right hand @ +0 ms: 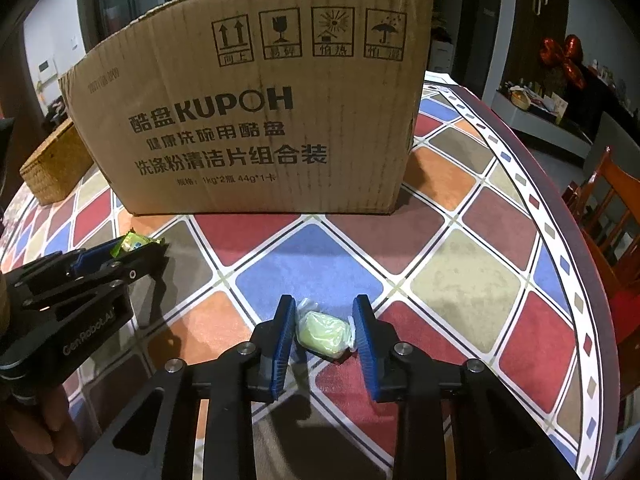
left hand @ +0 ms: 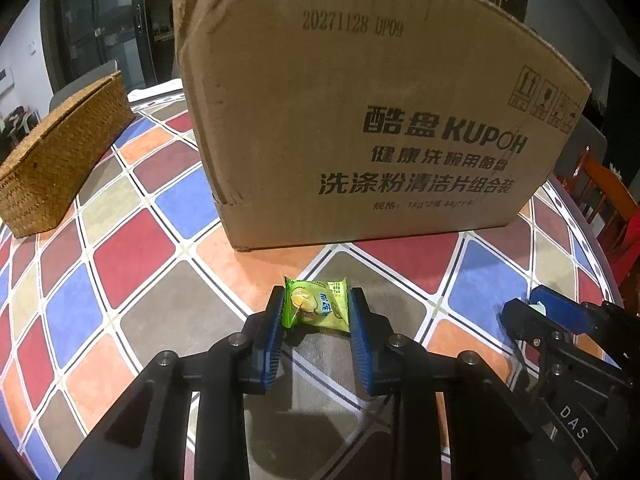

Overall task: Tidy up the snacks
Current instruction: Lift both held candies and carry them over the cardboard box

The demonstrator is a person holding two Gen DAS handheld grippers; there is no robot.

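Note:
My left gripper (left hand: 316, 304) is shut on a green snack packet (left hand: 316, 306), held between its blue pads just above the checkered tablecloth. The packet also shows in the right wrist view (right hand: 134, 243) at the left gripper's tip (right hand: 136, 250). My right gripper (right hand: 323, 322) is shut on a pale green sweet in clear wrap (right hand: 324, 334), low over the cloth. The right gripper shows at the right edge of the left wrist view (left hand: 532, 308). A large cardboard box (left hand: 360, 120) stands upright behind both grippers and also fills the right wrist view (right hand: 256, 112).
A woven wicker basket (left hand: 60, 160) sits at the left of the table, also seen in the right wrist view (right hand: 56, 168). The round table's dark edge (right hand: 576, 240) curves along the right. Orange wooden chairs (right hand: 612, 216) stand beyond it.

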